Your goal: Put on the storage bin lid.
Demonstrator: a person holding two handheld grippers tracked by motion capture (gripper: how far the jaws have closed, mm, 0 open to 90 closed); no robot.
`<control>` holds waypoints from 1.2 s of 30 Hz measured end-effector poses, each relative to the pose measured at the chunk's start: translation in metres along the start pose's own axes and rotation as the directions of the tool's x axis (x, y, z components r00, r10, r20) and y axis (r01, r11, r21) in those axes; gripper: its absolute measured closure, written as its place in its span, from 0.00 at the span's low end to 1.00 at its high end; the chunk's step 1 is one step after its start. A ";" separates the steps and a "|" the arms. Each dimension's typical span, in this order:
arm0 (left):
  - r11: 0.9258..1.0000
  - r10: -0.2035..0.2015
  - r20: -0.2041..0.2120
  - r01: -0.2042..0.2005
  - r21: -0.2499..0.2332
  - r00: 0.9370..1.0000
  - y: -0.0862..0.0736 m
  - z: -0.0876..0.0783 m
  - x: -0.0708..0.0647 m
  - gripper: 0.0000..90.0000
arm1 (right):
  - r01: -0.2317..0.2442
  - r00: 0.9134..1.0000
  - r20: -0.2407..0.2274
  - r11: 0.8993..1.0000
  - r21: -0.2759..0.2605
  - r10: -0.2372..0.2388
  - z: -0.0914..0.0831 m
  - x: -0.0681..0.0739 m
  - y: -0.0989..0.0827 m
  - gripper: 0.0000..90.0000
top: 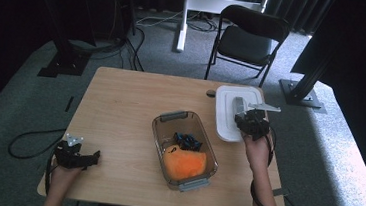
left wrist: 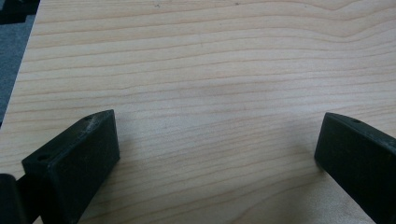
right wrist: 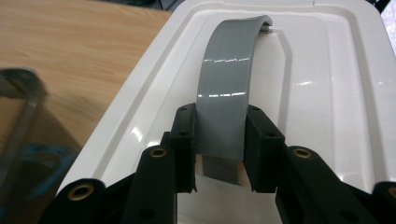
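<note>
A white lid (top: 225, 123) lies on the wooden table (top: 121, 102), to the right of a clear container (top: 156, 132). My right gripper (top: 244, 116) is shut on the lid's grey handle (top: 239, 104). In the right gripper view the curved grey handle (right wrist: 226, 79) passes between the two black pads (right wrist: 184, 135), above the white lid (right wrist: 327, 93). The container holds an orange soft thing (top: 185, 164) and a blue and black item (top: 187, 141). My left gripper (top: 95, 157) rests at the table's front left. Its jaws (left wrist: 217, 144) stand wide open over bare wood.
A small dark round object (top: 211, 93) lies on the table just left of the lid's far corner. A black folding chair (top: 249, 36) stands behind the table. Cables run over the grey carpet at the left.
</note>
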State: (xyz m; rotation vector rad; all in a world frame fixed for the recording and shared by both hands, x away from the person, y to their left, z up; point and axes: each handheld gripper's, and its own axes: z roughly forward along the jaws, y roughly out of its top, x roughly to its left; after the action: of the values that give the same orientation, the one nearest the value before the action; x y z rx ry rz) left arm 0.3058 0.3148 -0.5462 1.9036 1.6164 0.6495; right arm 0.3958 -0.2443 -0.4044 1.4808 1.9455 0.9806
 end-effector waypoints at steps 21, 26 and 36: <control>1.000 0.000 0.000 0.000 0.000 1.000 0.000 0.000 0.000 0.00 | 0.074 0.974 -0.204 0.992 -0.105 -0.094 -0.046 0.058 0.000 0.76; 1.000 -0.002 0.001 0.002 0.000 1.000 0.000 0.000 0.000 0.00 | 0.097 0.962 -0.247 0.991 -0.095 -0.118 -0.047 0.077 -0.009 0.76; 1.000 0.000 0.001 0.000 0.002 1.000 0.000 0.000 0.000 0.00 | 0.112 0.926 -0.355 0.991 -0.074 -0.131 -0.045 0.109 -0.029 0.75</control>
State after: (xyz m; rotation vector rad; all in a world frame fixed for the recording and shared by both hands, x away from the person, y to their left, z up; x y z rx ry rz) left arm 0.3058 0.3148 -0.5461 1.9051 1.6168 0.6473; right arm 0.3138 -0.1546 -0.3962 1.1971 2.2128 1.3083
